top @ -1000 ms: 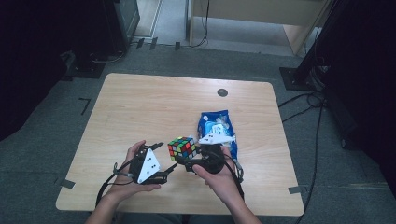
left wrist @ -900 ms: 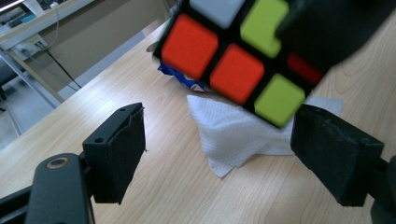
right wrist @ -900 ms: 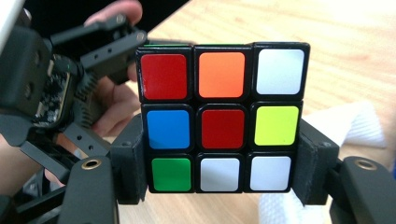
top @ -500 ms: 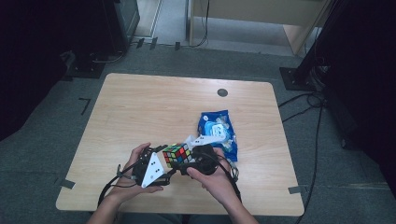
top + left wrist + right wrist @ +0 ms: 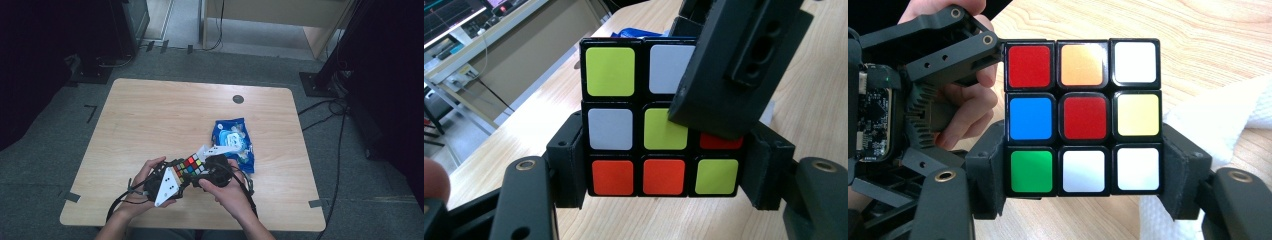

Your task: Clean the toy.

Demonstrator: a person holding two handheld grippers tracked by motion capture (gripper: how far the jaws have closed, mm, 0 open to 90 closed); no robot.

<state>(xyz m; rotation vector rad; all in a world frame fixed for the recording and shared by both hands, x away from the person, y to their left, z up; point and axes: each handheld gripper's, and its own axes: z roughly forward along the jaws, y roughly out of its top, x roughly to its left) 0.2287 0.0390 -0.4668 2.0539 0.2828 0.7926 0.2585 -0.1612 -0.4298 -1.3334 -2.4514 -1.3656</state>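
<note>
A Rubik's cube (image 5: 189, 165) is held just above the wooden table (image 5: 150, 115) near its front edge, between both hand-held grippers. My left gripper (image 5: 176, 174) has just been closing, and its pads now press on the two sides of the cube's (image 5: 610, 129) bottom row, shut on it. From the other side my right gripper (image 5: 201, 175) is shut on the cube (image 5: 1083, 117), also clamping the lowest row. One of the right gripper's jaws crosses the cube's upper right corner in the left gripper view.
A blue packet (image 5: 232, 140) lies on the table just behind the right hand. A white paper towel (image 5: 1218, 115) lies under and right of the cube. A small black disc (image 5: 238, 99) sits near the far edge. Cables trail off the front edge.
The left gripper has come in from the left and closed on the cube. The right gripper keeps its hold and has barely moved.
</note>
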